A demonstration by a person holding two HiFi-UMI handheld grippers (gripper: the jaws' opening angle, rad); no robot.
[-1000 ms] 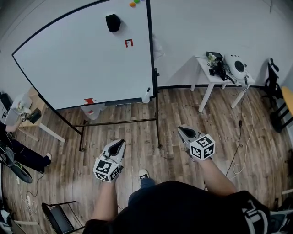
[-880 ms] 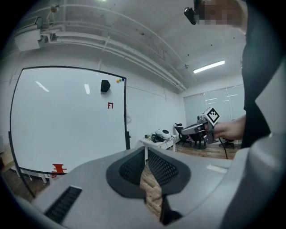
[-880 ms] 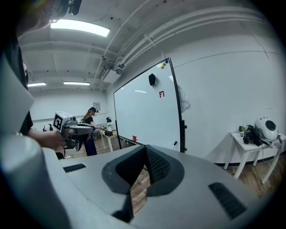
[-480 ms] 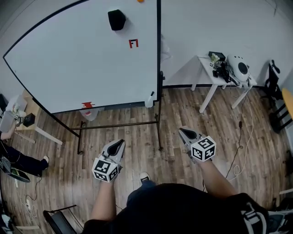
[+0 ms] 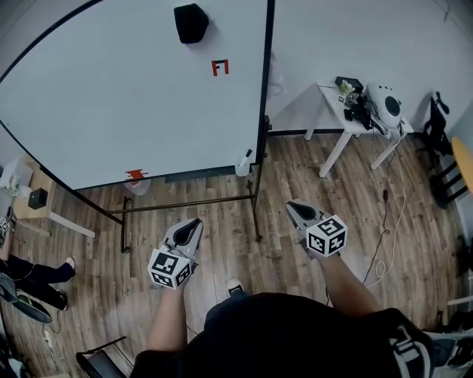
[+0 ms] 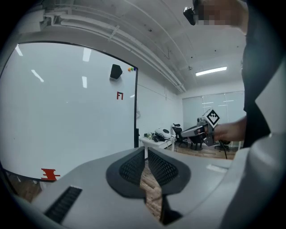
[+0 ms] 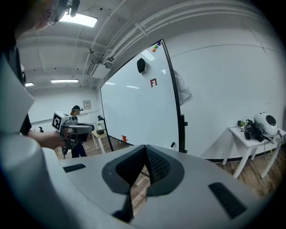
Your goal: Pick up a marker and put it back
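A large whiteboard [image 5: 111,96] on a black stand fills the upper left of the head view. A small white object with a black tip [image 5: 243,162], perhaps a marker, hangs at its lower right corner and also shows in the right gripper view [image 7: 172,145]. A red item [image 5: 135,175] sits at the board's lower edge, and a black eraser [image 5: 191,22] near the top. My left gripper [image 5: 194,224] and right gripper [image 5: 294,207] hover over the wood floor, well short of the board. Both are shut with nothing in them.
A white side table [image 5: 334,111] at the right carries a white helmet-like object [image 5: 384,103] and dark gear, with cables trailing on the floor [image 5: 388,221]. A small table [image 5: 26,203] and a person's legs [image 5: 33,269] are at the left. A black chair [image 5: 100,360] stands at the lower left.
The view has shifted toward the whiteboard, which now looks larger and sits further right. Both grippers keep about the same pose and stay shut.
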